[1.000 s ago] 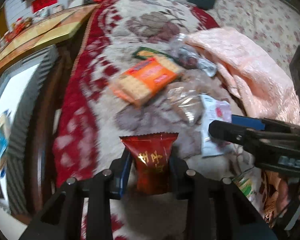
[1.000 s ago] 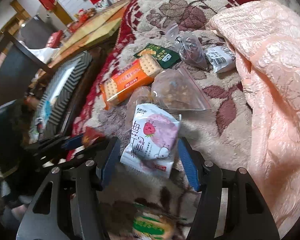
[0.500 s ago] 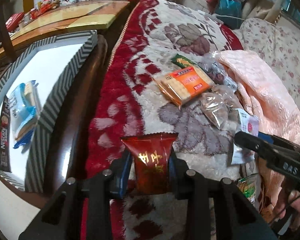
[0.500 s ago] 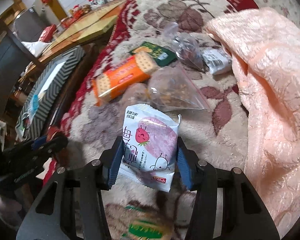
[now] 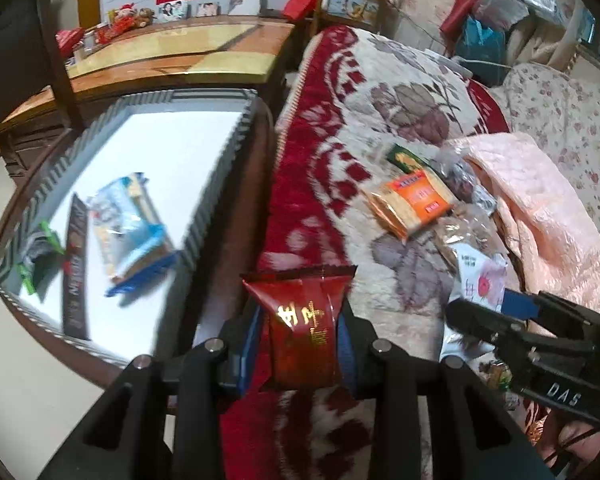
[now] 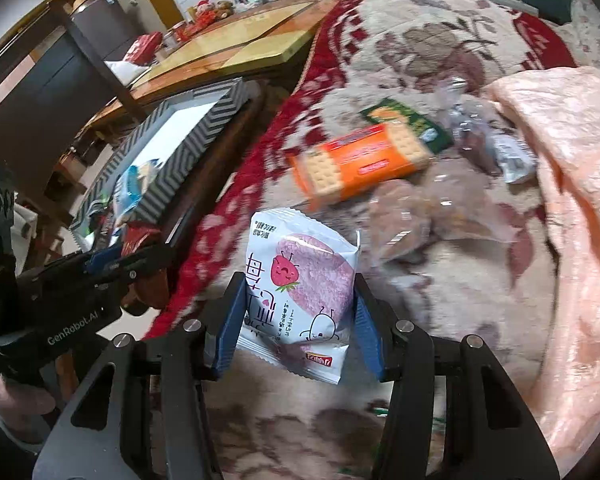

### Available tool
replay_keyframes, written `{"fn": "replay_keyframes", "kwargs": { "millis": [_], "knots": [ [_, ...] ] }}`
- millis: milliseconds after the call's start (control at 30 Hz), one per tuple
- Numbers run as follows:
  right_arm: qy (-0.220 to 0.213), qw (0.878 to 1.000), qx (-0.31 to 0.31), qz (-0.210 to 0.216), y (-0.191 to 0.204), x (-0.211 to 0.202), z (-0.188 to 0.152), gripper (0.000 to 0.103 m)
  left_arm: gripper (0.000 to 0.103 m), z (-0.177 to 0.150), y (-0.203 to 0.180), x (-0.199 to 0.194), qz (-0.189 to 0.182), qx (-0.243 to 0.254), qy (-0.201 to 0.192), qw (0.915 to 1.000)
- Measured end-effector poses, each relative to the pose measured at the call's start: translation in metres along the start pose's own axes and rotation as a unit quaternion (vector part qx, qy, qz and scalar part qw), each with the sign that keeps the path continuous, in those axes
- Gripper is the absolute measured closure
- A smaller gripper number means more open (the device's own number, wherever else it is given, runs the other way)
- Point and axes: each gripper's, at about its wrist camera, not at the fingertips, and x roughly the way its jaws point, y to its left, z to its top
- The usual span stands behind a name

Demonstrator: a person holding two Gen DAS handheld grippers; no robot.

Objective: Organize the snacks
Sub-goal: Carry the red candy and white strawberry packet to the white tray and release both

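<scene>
My left gripper (image 5: pixel 300 344) is shut on a red snack packet (image 5: pixel 302 328) with gold characters, held over the bed's left edge. My right gripper (image 6: pixel 298 316) is shut on a white and pink strawberry snack packet (image 6: pixel 300 300), held above the blanket. A white tray with a striped rim (image 5: pixel 224 160) stands left of the bed and holds several packets (image 5: pixel 128 224). An orange cracker pack (image 6: pixel 360 164), a green packet (image 6: pixel 412 120) and clear bags (image 6: pixel 428 212) lie on the red and cream blanket (image 5: pixel 340 128). The right gripper also shows in the left wrist view (image 5: pixel 512 312).
A peach quilt (image 6: pixel 572 184) is bunched on the right of the bed. A wooden table (image 5: pixel 180 52) with small items stands beyond the tray. A dark chair (image 6: pixel 40 92) stands at the left. A green packet (image 5: pixel 498 374) lies low by the right gripper.
Both grippers have swung left with their packets toward the tray, which now fills more of the left wrist view. The snacks on the blanket have not moved.
</scene>
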Motion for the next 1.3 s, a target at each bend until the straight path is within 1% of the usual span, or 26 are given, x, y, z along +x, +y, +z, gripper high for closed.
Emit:
{"fn": "replay_keyframes", "kwargs": {
  "millis": [167,333,500,567,667,800,833,1100,1300],
  "knots": [
    [0.001,1.000,-0.025,0.011,0.026,0.006,0.002,0.053,0.067,0.001,0.020,-0.008,0.012,-0.013,-0.007,0.9998],
    [0.008,0.999,-0.047,0.020,0.050,0.013,0.008,0.053,0.067,0.000,0.039,-0.010,0.022,-0.028,-0.007,0.9993],
    [0.014,0.997,-0.070,0.033,0.074,0.022,0.016,0.053,0.067,0.001,0.064,-0.014,0.029,-0.053,-0.010,0.9982],
    [0.016,0.996,-0.077,0.036,0.082,0.026,0.019,0.053,0.067,0.001,0.076,-0.014,0.020,-0.069,-0.007,0.9974],
    [0.018,0.995,-0.093,0.043,0.096,0.034,0.026,0.053,0.067,0.004,0.089,-0.015,0.027,-0.084,-0.010,0.9961],
    [0.017,0.992,-0.111,0.053,0.115,0.041,0.038,0.053,0.067,0.006,0.108,-0.020,-0.007,-0.111,-0.013,0.9937],
    [0.017,0.992,-0.114,0.056,0.119,0.042,0.041,0.053,0.067,0.006,0.111,-0.022,-0.008,-0.114,-0.013,0.9934],
    [0.008,0.987,-0.142,0.075,0.153,0.060,0.073,0.053,0.067,0.019,0.141,-0.024,0.034,-0.127,-0.027,0.9909],
    [0.007,0.981,-0.177,0.077,0.184,0.085,0.096,0.053,0.067,0.024,0.159,-0.003,0.065,-0.139,-0.009,0.9880]
  ]
}}
